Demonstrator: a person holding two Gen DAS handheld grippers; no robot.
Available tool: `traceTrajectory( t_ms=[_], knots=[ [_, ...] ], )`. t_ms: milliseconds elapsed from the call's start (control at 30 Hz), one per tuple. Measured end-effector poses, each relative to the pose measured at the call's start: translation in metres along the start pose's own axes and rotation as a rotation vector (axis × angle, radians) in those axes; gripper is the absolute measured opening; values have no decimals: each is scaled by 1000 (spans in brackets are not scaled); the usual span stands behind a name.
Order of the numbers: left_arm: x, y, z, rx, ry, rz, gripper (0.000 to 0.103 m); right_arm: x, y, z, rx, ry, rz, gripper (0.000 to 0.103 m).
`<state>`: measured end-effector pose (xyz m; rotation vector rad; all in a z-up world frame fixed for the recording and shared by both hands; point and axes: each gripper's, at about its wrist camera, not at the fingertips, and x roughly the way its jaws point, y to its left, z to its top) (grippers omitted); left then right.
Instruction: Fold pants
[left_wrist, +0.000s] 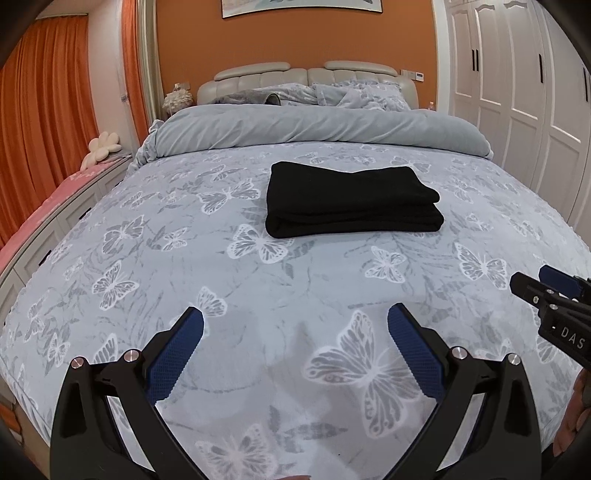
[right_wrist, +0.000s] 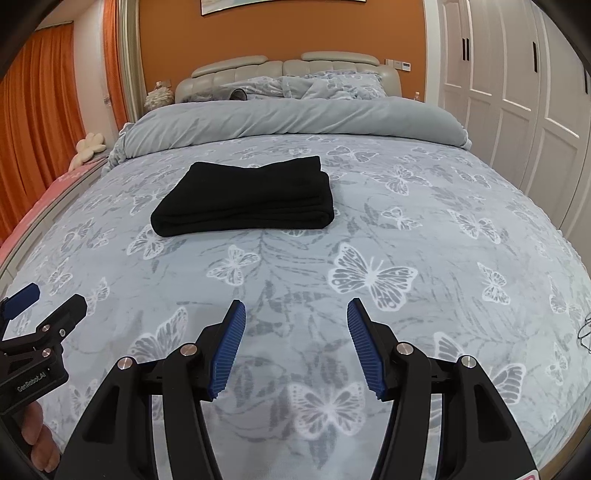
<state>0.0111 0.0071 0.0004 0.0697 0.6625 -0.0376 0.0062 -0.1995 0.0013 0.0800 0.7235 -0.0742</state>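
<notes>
Black pants (left_wrist: 351, 201) (right_wrist: 245, 201) lie folded into a thick rectangle on the butterfly-print bed cover (left_wrist: 258, 295) (right_wrist: 424, 229), past both grippers. My left gripper (left_wrist: 295, 319) hovers open over the near part of the bed, nothing between its blue pads. My right gripper (right_wrist: 295, 310) is also open and empty, well short of the pants. Each gripper shows at the edge of the other's view: the right gripper (left_wrist: 532, 280) at the far right, the left gripper (right_wrist: 51, 295) at the far left, with fingers of a hand below it.
A rolled grey duvet (left_wrist: 314, 127) lies across the bed behind the pants, with pillows and a padded headboard (left_wrist: 306, 74) beyond. White wardrobe doors (left_wrist: 517, 92) line the right side. Orange curtains (left_wrist: 48, 110) and a pink-topped bench (left_wrist: 55, 199) run along the left.
</notes>
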Motion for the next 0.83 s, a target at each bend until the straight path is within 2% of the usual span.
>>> traceTrajectory(
  t_ms=[233, 433, 567, 667, 767, 833],
  knots=[
    [0, 1, 2, -16, 2, -26, 98, 2, 6, 2, -8, 4, 6, 56],
    [-1, 4, 0, -89, -26, -56, 98, 3, 9, 0, -16, 7, 9, 56],
    [-3, -1, 1, -69, -47, -25, 98, 3, 10, -1, -19, 9, 10, 56],
    [8, -7, 1, -26, 22, 7, 98, 3, 11, -2, -20, 9, 11, 58],
    [10, -8, -1, -10, 23, 39, 98, 2, 10, -2, -23, 3, 10, 63],
    [10, -7, -2, -9, 27, 22, 98, 1, 10, -2, -23, 1, 11, 63]
  ],
)
